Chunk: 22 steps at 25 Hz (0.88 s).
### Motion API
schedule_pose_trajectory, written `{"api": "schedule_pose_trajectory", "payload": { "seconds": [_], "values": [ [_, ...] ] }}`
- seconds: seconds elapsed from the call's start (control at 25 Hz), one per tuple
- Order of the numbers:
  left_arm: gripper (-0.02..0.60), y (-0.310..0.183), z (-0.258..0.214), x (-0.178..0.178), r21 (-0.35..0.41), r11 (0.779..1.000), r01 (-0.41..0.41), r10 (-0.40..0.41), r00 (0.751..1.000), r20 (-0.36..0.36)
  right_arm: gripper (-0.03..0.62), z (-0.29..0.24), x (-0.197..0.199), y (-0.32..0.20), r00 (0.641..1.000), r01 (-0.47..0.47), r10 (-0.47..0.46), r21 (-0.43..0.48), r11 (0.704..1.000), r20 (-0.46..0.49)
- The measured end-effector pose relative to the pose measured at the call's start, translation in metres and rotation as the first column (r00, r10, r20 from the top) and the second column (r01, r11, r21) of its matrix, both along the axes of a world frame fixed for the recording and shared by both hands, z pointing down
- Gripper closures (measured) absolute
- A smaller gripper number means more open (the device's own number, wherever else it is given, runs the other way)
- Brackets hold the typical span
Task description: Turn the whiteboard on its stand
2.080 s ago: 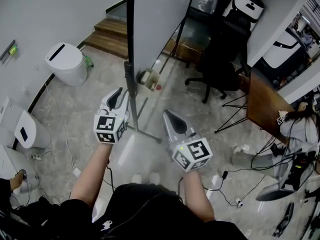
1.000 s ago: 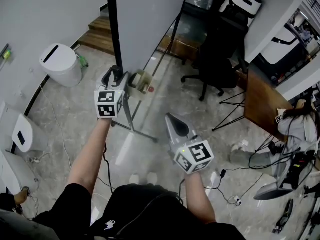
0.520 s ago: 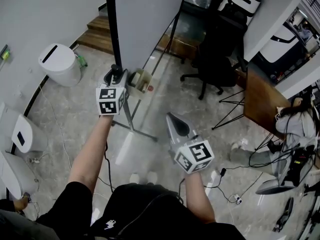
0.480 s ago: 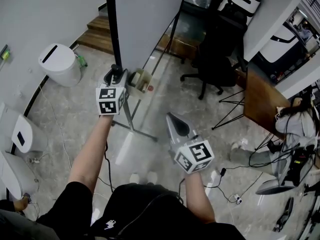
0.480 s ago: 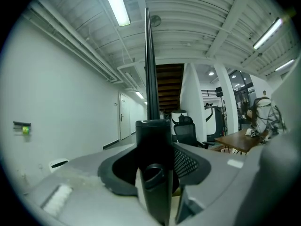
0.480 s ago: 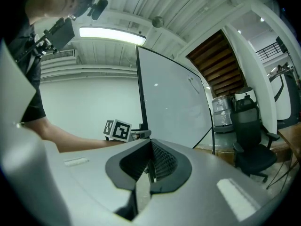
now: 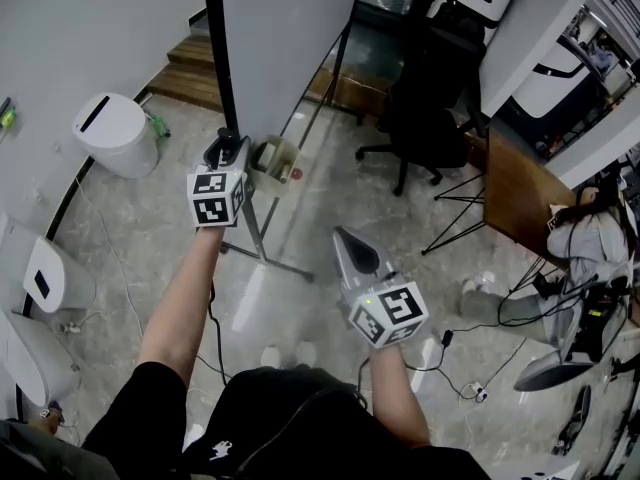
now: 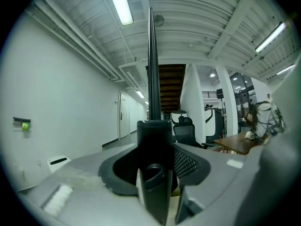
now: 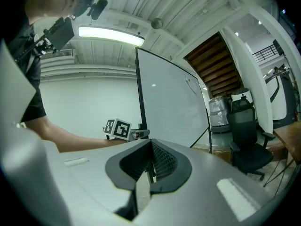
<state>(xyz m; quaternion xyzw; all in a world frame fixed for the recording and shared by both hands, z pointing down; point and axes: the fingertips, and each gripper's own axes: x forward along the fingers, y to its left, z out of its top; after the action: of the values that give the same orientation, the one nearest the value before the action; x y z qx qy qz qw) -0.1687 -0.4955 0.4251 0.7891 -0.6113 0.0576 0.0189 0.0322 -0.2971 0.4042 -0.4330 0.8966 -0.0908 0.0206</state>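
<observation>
The whiteboard [image 7: 285, 38] stands upright on its metal stand [image 7: 262, 240], its black side frame [image 7: 217, 58] facing me. My left gripper [image 7: 228, 148] is up against that frame at about waist height. In the left gripper view the black frame [image 8: 151, 79] and its clamp block [image 8: 154, 140] fill the gap between the jaws, which are closing on it. My right gripper [image 7: 350, 244] hangs lower and to the right, away from the board, shut and empty. The right gripper view shows the whiteboard [image 9: 171, 109] ahead, with the left gripper's marker cube [image 9: 117, 127] beside its frame.
A white bin [image 7: 108, 133] stands left of the stand, wooden steps [image 7: 195, 63] behind it. A small box [image 7: 273, 164] sits at the stand's base. A black office chair [image 7: 420, 128] and a wooden table [image 7: 520, 203] are to the right. Cables [image 7: 465, 383] trail on the floor.
My left gripper has gone forward and up to the whiteboard's black frame, and its jaws have narrowed around it. The right gripper has stayed where it was.
</observation>
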Motion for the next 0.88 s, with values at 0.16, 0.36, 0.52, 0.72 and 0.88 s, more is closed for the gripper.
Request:
{"api": "schedule_pose_trajectory", "payload": {
  "seconds": [0.16, 0.36, 0.52, 0.72, 0.88],
  "values": [
    [0.387, 0.001, 0.003, -0.003, -0.01, 1.0, 0.008, -0.008, 1.0, -0.007, 0.585, 0.001, -0.001, 0.005, 1.0, -0.005, 0.005, 0.001, 1.0, 0.003],
    [0.388, 0.003, 0.002, 0.0, -0.019, 1.0, 0.005, -0.005, 1.0, -0.014, 0.585, 0.001, 0.003, 0.01, 1.0, -0.017, 0.017, 0.0, 1.0, 0.003],
    [0.388, 0.006, 0.002, 0.0, -0.024, 1.0, 0.003, -0.004, 1.0, -0.017, 0.586, 0.0, 0.006, 0.014, 1.0, -0.026, 0.026, 0.006, 1.0, 0.005],
    [0.388, 0.01, 0.003, 0.001, -0.028, 1.0, 0.008, -0.009, 1.0, -0.022, 0.585, -0.002, 0.009, 0.015, 1.0, -0.026, 0.026, 0.01, 1.0, 0.001],
    [0.388, 0.014, 0.002, 0.0, -0.027, 1.0, 0.009, -0.01, 1.0, -0.025, 0.585, -0.002, 0.01, 0.018, 1.0, -0.028, 0.028, 0.007, 1.0, 0.0]
  ]
}}
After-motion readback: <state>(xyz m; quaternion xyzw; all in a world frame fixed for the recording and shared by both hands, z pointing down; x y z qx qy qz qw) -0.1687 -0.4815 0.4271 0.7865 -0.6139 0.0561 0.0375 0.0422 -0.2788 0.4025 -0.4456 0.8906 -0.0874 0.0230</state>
